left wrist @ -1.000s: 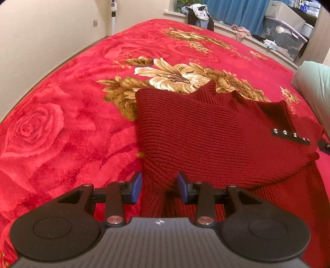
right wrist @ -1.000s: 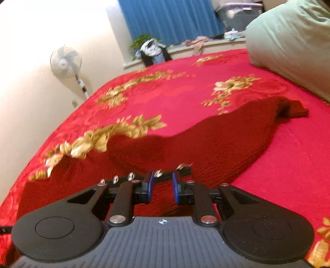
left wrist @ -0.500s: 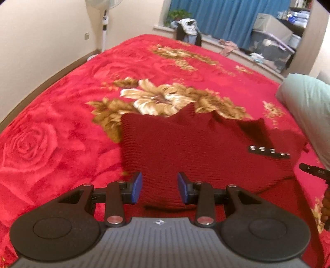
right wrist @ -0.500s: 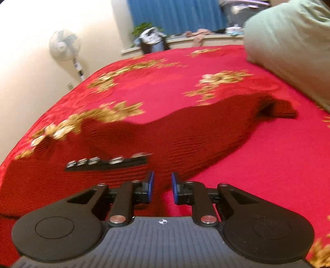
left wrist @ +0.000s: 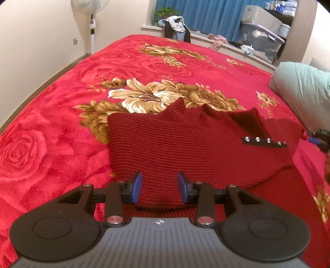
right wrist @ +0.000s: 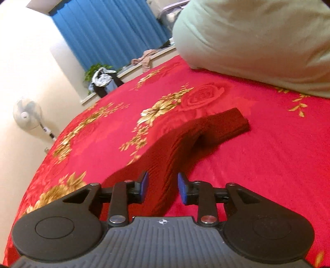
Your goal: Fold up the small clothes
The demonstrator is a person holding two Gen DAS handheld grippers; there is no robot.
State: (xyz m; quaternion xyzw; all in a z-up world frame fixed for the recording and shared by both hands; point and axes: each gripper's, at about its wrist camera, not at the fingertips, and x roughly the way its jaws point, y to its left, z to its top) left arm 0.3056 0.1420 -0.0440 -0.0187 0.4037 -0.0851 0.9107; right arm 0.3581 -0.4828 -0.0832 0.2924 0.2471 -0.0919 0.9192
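1. Lying flat on the bed (left wrist: 61,115), over its red flowered blanket, is the dark red knitted sweater (left wrist: 185,148), partly folded, its neck pointing toward the far window.
2. A black strip with a row of shiny studs (left wrist: 264,142) sits on the sweater's right part in the left view.
3. My left fingers (left wrist: 159,187) are released, blue pads apart; they hover over the near edge of the sweater. Knit shows in the gap, but the pads do not press on it.
4. My right fingers (right wrist: 163,188) are opening. One sleeve (right wrist: 206,132) runs from the gap between them away toward the pale green pillow (right wrist: 257,41); the pads stand clear of the fabric on both sides.
5. The sleeve's cuff end (right wrist: 233,121) lies flat on the blanket, well short of the pillow.
6. In the left view my right fingers show at the right edge, just beside the sweater's right side.
7. Surroundings: a standing fan (left wrist: 90,12) by the wall, a blue curtain (left wrist: 206,14), a heap of clothes (left wrist: 175,26) on the window ledge, and plastic storage boxes (left wrist: 259,39) beyond.
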